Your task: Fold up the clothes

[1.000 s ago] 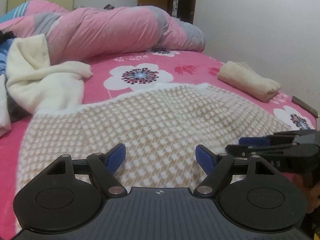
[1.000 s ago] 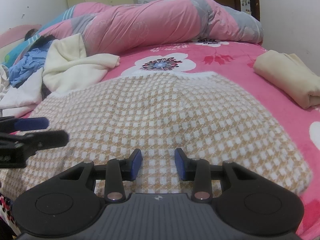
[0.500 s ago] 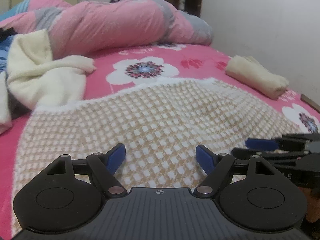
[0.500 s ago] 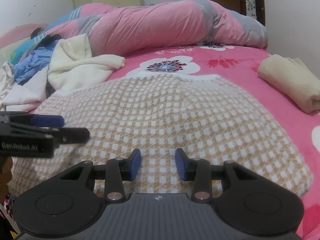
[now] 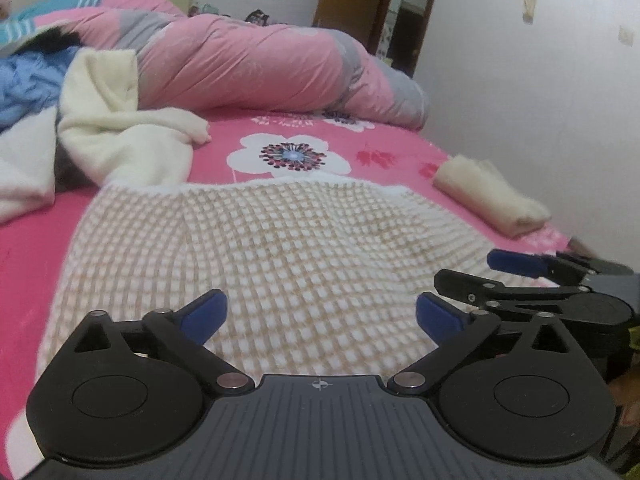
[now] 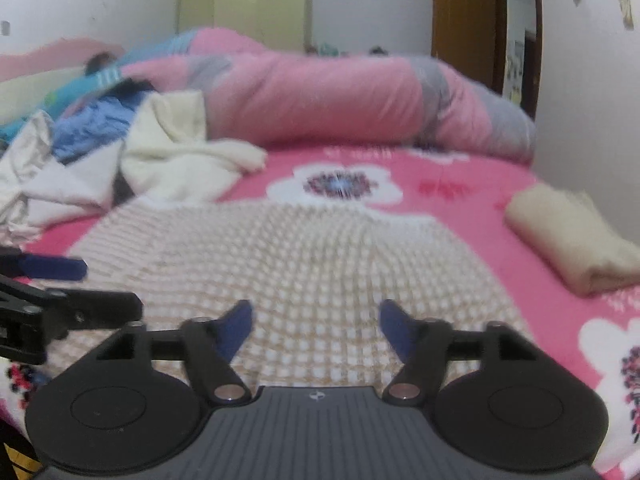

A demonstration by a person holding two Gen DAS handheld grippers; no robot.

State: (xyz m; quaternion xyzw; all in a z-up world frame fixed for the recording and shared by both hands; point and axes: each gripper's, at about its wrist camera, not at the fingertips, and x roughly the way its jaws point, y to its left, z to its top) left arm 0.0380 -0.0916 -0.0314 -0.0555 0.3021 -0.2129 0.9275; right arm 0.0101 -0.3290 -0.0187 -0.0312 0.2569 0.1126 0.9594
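Note:
A beige-and-white checked garment (image 5: 304, 256) lies spread flat on the pink flowered bed (image 5: 396, 156), also seen in the right wrist view (image 6: 320, 264). My left gripper (image 5: 320, 314) hovers over its near edge, jaws opening wide, nothing between the blue pads. My right gripper (image 6: 316, 326) hovers over the same near edge further right, jaws opening too, with only cloth below them. Each gripper shows in the other's view: the right one (image 5: 532, 280) at the right edge, the left one (image 6: 60, 284) at the left edge.
A folded cream cloth (image 5: 492, 198) lies by the white wall on the right. A heap of unfolded clothes, cream (image 5: 120, 136) and blue (image 6: 96, 124), sits at the left. A rolled pink and grey quilt (image 5: 260, 68) runs across the back of the bed.
Both grippers' jaws have spread wider, and both have pulled back and risen a little above the checked garment. The garment lies as before.

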